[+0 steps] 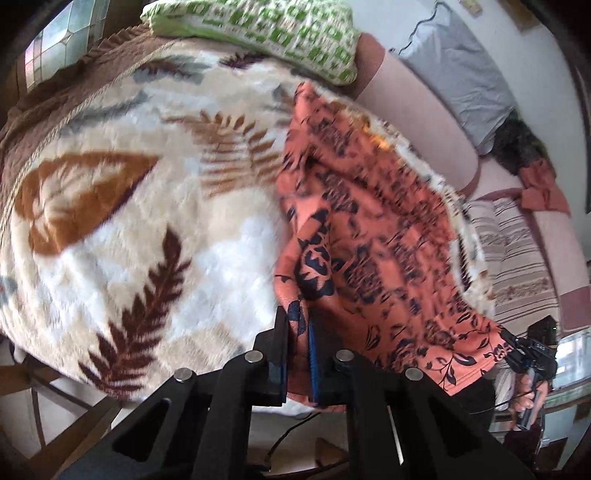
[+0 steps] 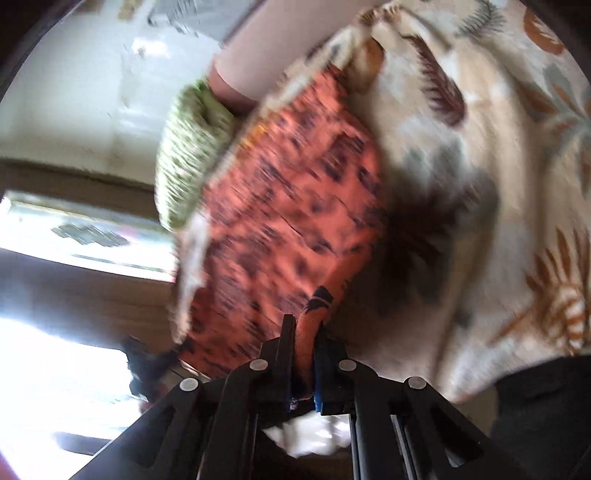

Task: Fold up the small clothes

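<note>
The orange garment point(image 1: 373, 236) is thin, matt printed cloth with a dark floral pattern, and it lies on a blanket point(image 1: 155, 206) of deep, fuzzy plush printed with brown leaves. Beyond the blanket's far edge sits a pillow point(image 1: 258, 33) in soft green-and-white checked cloth, which looks slightly nubby, though blur makes that uncertain. The left gripper point(image 1: 297, 332) and right gripper point(image 2: 304, 332) are matt black plastic with smooth silver metal pins, and their inner pads are ribbed blue, pressed against the garment's cloth.
</note>
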`<state>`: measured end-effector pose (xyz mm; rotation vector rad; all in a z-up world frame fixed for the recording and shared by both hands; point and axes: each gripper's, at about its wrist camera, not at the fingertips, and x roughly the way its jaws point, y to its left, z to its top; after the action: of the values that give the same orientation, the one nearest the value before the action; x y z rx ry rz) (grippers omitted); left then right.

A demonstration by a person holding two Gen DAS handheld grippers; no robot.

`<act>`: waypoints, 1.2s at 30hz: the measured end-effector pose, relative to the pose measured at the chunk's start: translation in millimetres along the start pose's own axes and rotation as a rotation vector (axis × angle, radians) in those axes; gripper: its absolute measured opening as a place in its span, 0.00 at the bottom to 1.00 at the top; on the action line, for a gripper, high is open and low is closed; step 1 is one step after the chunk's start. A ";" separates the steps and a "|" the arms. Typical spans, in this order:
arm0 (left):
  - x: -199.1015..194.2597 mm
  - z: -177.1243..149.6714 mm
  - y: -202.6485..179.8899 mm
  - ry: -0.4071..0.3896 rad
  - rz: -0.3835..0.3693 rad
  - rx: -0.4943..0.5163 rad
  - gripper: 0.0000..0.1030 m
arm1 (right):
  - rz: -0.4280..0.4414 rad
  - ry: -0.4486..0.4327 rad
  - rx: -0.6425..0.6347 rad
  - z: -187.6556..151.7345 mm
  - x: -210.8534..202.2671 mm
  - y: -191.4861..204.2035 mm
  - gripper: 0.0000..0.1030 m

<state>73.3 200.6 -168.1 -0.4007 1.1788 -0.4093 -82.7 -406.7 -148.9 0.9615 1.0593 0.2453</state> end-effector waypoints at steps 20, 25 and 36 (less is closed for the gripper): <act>51.6 251.8 -25.1 -0.067 -0.197 -0.118 0.08 | 0.119 -0.239 0.088 233.3 37.0 39.2 0.08; 134.6 330.7 -15.7 -0.040 -0.155 -0.193 0.09 | 0.059 -0.284 0.221 315.8 92.6 -1.3 0.08; 211.9 340.7 33.1 -0.124 -0.018 -0.331 0.19 | 0.176 -0.227 0.466 371.8 166.4 -102.6 0.12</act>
<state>466.1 151.4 -241.5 -0.7139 1.1238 -0.2004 281.0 -572.4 -278.1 1.4692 0.8367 0.0274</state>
